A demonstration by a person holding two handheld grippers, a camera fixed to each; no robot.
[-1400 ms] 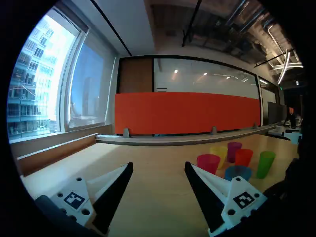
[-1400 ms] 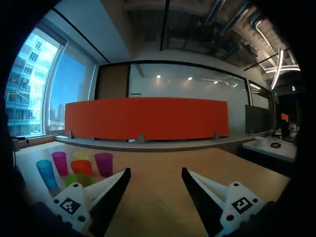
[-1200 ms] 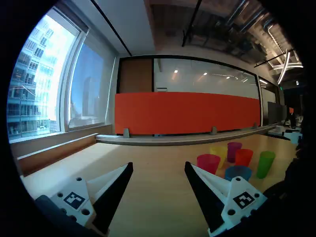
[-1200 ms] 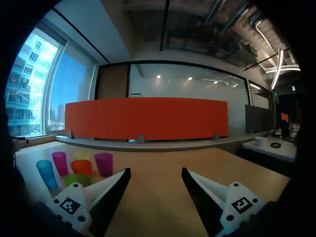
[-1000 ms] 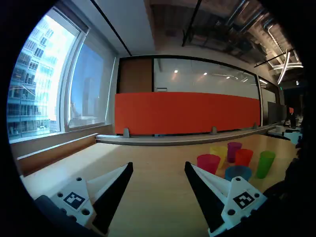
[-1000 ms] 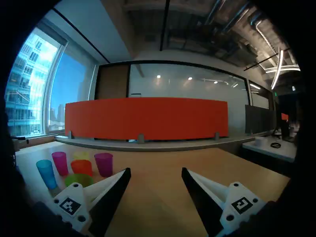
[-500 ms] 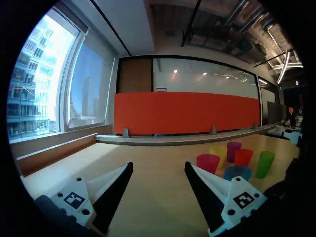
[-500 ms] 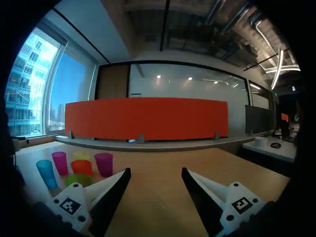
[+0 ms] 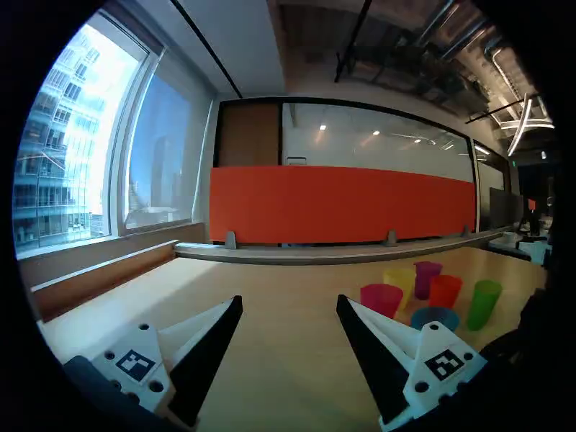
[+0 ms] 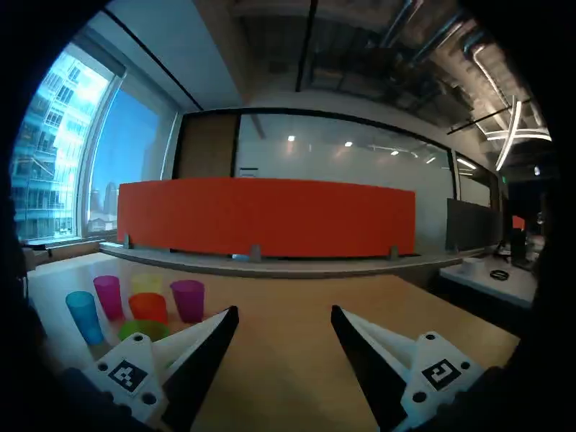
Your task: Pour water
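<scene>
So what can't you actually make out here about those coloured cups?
Water in any cup: both views look side-on; walls hide contents.
Blue cup, left gripper view: lower part behind a finger of the left gripper.
Green cup, right gripper view: base behind a finger of the right gripper.
Yellow cup, right gripper view: mostly behind the orange cup.

The left hand-held gripper (image 9: 288,299) and right hand-held gripper (image 10: 284,309) have 2 black fingers (image 9: 207,351), white marker-tagged mounts (image 9: 432,337).
</scene>
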